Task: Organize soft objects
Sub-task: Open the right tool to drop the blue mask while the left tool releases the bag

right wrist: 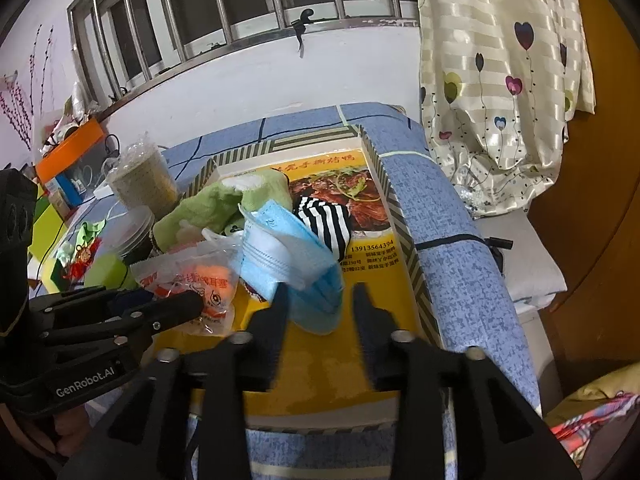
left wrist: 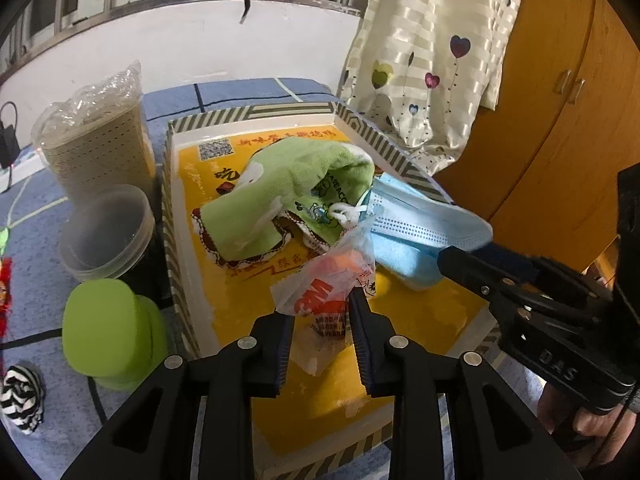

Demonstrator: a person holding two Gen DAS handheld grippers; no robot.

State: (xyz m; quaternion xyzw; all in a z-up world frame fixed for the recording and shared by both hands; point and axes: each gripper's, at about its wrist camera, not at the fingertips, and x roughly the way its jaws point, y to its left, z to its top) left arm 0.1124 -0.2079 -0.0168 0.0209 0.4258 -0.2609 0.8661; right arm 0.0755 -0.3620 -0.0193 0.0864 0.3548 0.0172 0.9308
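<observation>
Left of the tray, out on the blue bedding, there's a striped sock, a lime green round thing, a stack of clear plastic tubs that look empty, and a perforated beige bin lined with crinkly clear plastic. The tubs and the bin sit just beside the tray's left wall.

Inside the tray, which has a yellow printed bottom and a striped rim, the soft stuff is piled up. A green cloth is toward the tray's far left. The bag of orange earplugs is at the tray's near middle. The blue face mask is toward the tray's right wall, partly draped over the rim in the left wrist view. The right wrist view also shows another striped sock inside the tray, behind the mask.

My left gripper is over the tray's near end, and its fingers are clamped on the earplug bag, which stands up between them. My right gripper is over the tray's near right part with the fingers spread apart. The mask's edge lies against one finger, but nothing is pinched.
</observation>
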